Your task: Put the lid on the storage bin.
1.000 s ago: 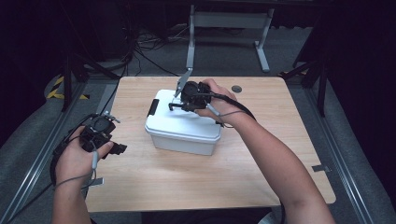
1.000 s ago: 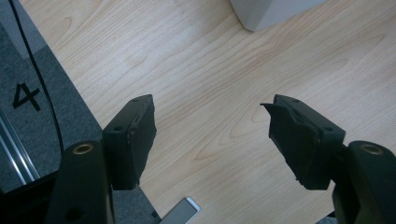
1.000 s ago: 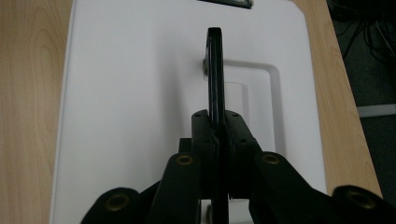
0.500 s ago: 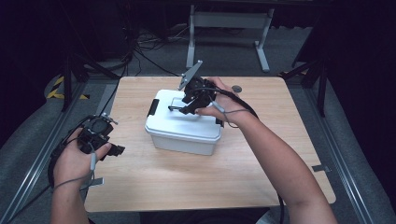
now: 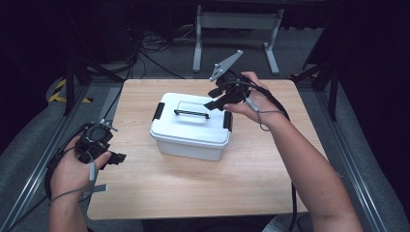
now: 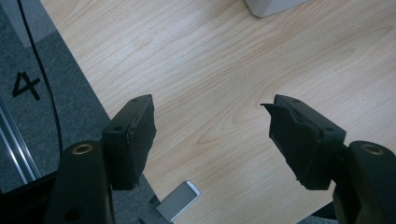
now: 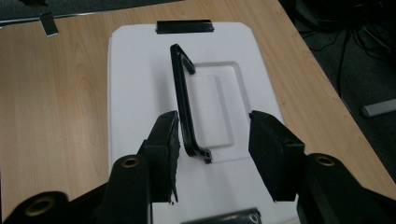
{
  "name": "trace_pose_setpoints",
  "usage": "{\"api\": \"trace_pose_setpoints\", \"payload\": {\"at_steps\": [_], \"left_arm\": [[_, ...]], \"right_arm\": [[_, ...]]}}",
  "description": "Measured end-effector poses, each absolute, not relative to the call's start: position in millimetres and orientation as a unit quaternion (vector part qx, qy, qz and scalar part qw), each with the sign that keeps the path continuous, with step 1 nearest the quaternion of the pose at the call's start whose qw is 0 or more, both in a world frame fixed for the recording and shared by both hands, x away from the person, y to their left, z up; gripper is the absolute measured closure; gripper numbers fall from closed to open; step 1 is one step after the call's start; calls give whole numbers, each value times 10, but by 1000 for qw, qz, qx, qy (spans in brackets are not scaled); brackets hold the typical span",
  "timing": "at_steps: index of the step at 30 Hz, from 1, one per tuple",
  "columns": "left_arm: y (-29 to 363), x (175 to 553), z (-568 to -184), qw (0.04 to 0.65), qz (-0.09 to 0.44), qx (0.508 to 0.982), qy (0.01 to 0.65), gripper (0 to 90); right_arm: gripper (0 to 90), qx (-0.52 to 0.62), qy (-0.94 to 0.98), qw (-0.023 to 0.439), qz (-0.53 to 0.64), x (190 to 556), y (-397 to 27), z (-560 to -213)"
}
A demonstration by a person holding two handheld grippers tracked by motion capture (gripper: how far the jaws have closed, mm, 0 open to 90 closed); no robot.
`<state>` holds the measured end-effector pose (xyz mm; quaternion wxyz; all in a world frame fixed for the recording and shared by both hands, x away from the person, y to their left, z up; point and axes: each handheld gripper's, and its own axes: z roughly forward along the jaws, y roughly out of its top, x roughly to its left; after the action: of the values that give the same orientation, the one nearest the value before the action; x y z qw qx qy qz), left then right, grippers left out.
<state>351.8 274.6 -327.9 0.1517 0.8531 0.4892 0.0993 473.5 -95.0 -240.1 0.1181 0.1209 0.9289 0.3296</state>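
tabletop box [image 5: 191, 128] beneath right tool [image 5: 218, 100]

Pale wooden table [image 5: 270, 179] on grey carpet [image 5: 29, 159] — dark surroundings (cables [image 5: 159, 58] behind).

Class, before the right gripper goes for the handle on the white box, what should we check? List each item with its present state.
1. Right gripper open: ok.
2. Handle raised off the lid: ok.
3. Handle between the jaws: not ok, it sits close to one jaw.
4. Box flat on the table: ok.
5. Left gripper open, away from the box: ok.
6. Side latches fastened: cannot tell.
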Motion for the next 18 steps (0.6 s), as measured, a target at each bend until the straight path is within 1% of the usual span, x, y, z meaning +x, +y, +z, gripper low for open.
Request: {"api": "trace_pose_setpoints", "payload": {"at_steps": [9,11,18], "left_arm": [[2653,3585,-3279,154,97,860,477,321],[2645,3597,-3282,156,95,861,476,321],[2703,3638,-3254,168,96,856,479,320]], "right_arm": [[513,157,922,128,329,4657,-1428,-2368],[512,162,922,129,329,4653,-1475,-2369],[506,196,914,136,329,4633,-1832,-2373]]}}
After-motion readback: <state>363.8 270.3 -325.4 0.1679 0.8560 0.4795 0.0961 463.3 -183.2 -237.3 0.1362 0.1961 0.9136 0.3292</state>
